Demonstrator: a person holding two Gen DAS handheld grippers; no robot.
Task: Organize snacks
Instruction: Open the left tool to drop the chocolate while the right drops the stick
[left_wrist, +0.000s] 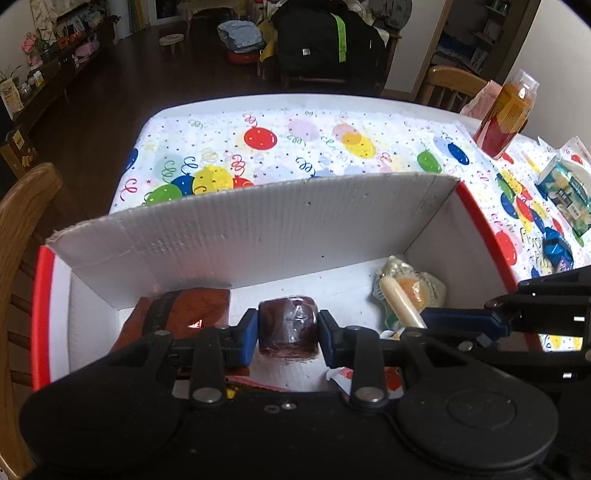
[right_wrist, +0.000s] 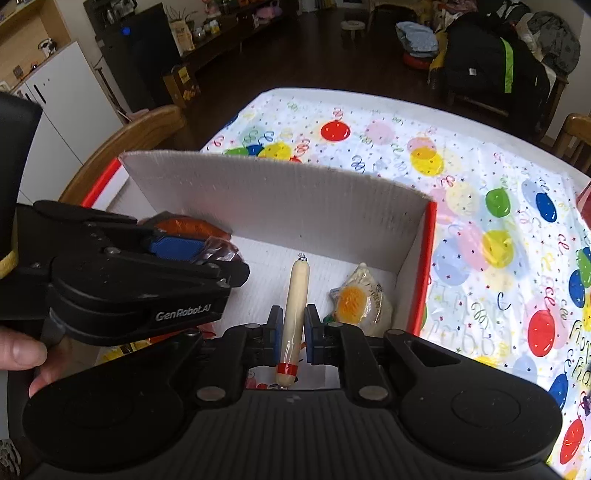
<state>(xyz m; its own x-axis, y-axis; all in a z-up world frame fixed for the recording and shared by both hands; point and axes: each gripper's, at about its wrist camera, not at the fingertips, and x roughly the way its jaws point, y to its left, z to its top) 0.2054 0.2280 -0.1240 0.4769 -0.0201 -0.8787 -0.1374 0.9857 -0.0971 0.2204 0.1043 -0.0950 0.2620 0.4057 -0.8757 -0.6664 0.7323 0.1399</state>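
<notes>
The left claw (left_wrist: 287, 328) is clamped on a dark brown wrapped snack (left_wrist: 288, 326), a short blocky roll whose flat end faces the camera; its blue pads press both sides, and it hangs over the near left part of the box (left_wrist: 258, 236). The right claw (right_wrist: 293, 330) holds a pale sausage stick (right_wrist: 293, 317) between its pads. The stick's long axis runs near to far: the end with a red band points back toward the camera, the crimped tip toward the box's far wall.

The box is white corrugated card with red outer edges, open on top, standing on the desk (left_wrist: 295, 140) under a balloon-print cloth. Inside it, a reddish-brown packet (left_wrist: 177, 314) lies at the left, partly under the left claw. At the right of the box floor lies a clear pouch with an orange centre (right_wrist: 360, 299), just beside the right wall. More wrappers show at the near edge, too hidden to tell.

Outside the box, on the desk's far right, stands a tall red and yellow package (left_wrist: 504, 114), tilted, with a blue-green packet (left_wrist: 565, 192) nearer.
</notes>
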